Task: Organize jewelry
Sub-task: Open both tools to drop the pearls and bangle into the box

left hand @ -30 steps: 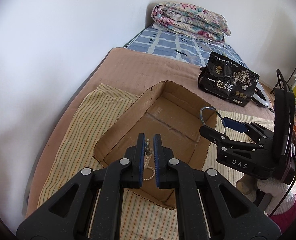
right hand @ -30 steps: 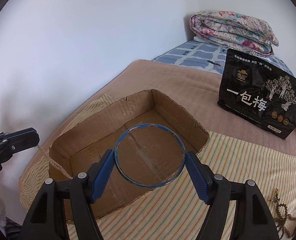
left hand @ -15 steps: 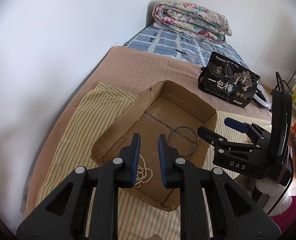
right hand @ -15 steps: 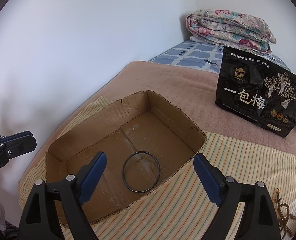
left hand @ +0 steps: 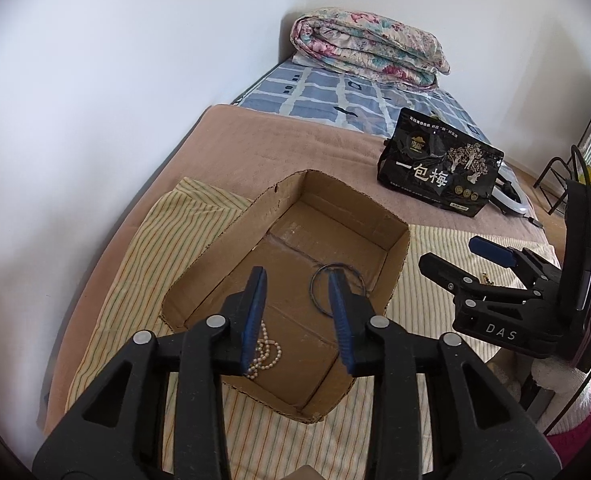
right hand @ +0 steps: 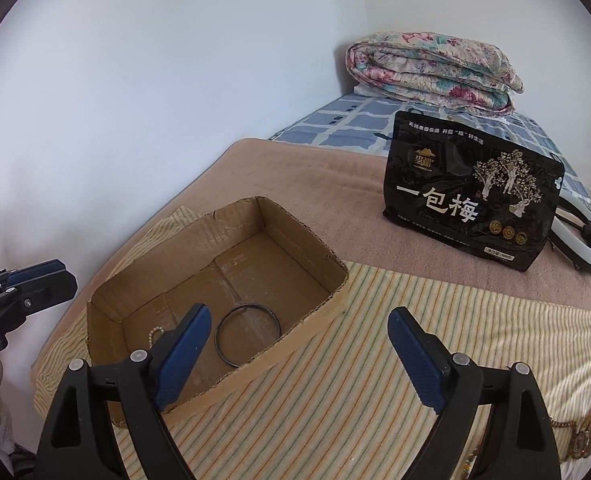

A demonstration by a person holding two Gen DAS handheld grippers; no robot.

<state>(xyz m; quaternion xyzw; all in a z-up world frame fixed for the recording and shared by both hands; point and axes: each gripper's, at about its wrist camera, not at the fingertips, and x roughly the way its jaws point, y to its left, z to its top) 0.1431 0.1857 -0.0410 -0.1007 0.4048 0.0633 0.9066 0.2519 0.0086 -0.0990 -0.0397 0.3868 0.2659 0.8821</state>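
A: Both grippers, left (left hand: 297, 306) and right (right hand: 299, 346), gape empty; pearls (left hand: 266, 354) and bangle (right hand: 248, 334) lie in the box (right hand: 337, 264), frame centre.

B: Risk: chains (right hand: 575, 434), lower right, could tangle or slip if pinched carelessly.

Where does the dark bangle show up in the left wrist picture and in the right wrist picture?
Left wrist view: the bangle lies flat on the floor of the cardboard box, partly behind the gripper's right finger.
Right wrist view: the bangle lies near the box's near wall, lower centre.
Shared landmark: the black snack bag behind the box.
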